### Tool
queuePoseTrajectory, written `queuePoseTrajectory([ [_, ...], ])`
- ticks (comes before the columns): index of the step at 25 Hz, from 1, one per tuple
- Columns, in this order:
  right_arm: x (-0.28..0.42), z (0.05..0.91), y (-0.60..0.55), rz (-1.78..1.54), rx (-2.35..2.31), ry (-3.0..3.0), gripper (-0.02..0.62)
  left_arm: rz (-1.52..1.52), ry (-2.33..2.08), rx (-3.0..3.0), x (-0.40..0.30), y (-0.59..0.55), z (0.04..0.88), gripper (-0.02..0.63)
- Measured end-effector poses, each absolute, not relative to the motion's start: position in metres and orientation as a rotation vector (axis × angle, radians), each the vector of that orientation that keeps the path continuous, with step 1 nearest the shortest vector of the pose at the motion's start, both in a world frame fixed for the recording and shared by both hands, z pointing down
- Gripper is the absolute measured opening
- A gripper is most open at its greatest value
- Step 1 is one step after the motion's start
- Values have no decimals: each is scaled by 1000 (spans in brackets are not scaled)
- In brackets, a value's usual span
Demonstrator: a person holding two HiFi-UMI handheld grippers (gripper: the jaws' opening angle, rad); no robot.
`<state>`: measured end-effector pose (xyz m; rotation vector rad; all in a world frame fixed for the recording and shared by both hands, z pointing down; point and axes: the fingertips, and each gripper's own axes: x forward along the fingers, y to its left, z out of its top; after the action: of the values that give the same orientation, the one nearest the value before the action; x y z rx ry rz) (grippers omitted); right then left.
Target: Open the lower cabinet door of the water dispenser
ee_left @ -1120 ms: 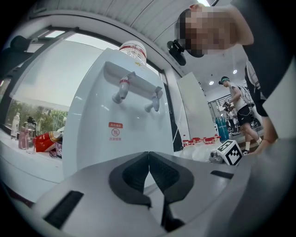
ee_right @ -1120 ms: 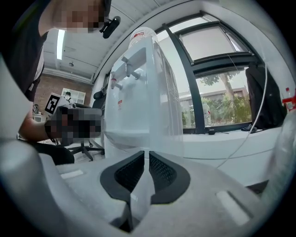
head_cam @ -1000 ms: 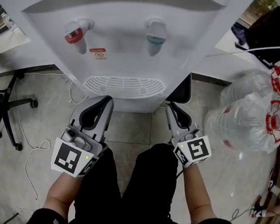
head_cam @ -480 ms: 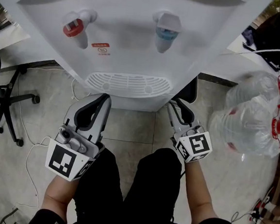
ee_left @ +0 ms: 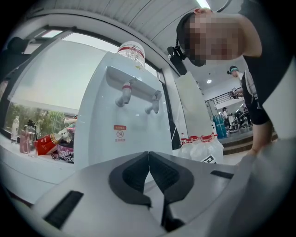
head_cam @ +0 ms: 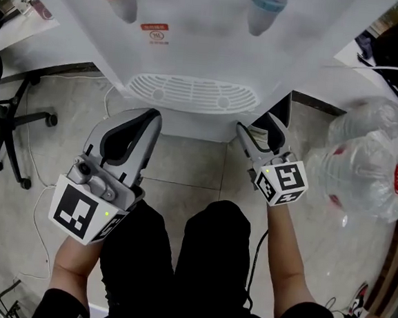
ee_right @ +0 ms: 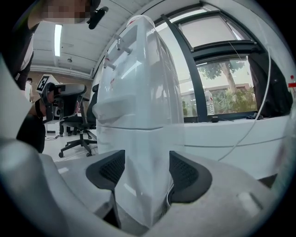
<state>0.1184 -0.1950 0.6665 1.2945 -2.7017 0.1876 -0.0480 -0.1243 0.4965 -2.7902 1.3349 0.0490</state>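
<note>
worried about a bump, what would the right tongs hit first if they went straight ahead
Most likely the water dispenser, at its white lower corner. That edge shows dead ahead, between the right tongs, which are opening and not pressing on it. How near it is stays unclear.

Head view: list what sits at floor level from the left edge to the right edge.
Black office chair → grey left tongs with a marker cube → grey right tongs, jaws opening with a corner of the white water dispenser between them → clear plastic water bottles with red caps.
</note>
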Motion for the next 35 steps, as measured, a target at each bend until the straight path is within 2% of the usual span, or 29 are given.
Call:
queuePoseTrajectory([
  [4,108,670,-198,180,1267,-2709,304,87,1391,-2754,-62,-123,494,9],
  [16,100,678,-204,152,1223,-2704,304,58,1401,-2753,-63,-130,507,9],
  [35,104,678,-168,135,1125,-2674,264,59,1367,-2790,-60,-143,513,9],
])
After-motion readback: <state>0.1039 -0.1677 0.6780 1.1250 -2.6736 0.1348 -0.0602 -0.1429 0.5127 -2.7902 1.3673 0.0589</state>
